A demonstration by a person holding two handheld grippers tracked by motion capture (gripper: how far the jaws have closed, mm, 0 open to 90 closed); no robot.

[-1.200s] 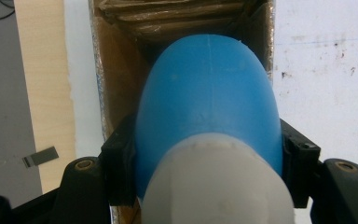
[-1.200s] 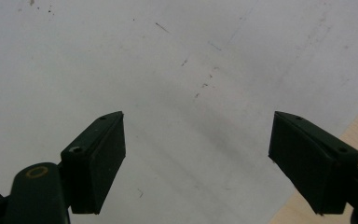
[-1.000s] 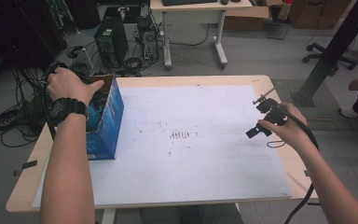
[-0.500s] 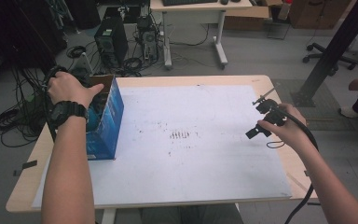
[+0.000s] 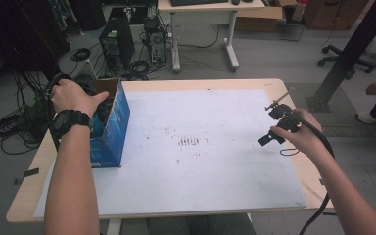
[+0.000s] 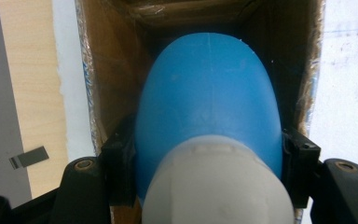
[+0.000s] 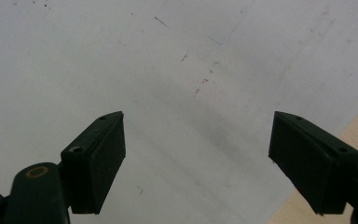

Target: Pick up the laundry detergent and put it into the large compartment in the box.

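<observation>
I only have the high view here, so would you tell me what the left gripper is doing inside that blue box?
Observer: In the left gripper view, the left gripper is shut on a blue bottle with a whitish cap end, one jaw pressing each side.
Operator: Thank you. Is the bottle inside the box?
Observer: Yes, its rounded blue end points down between the brown cardboard inner walls of the blue box.
Operator: And is the right gripper holding anything?
Observer: No; in the right gripper view, the right gripper has its jaws wide apart with nothing between them, above the white sheet.
</observation>
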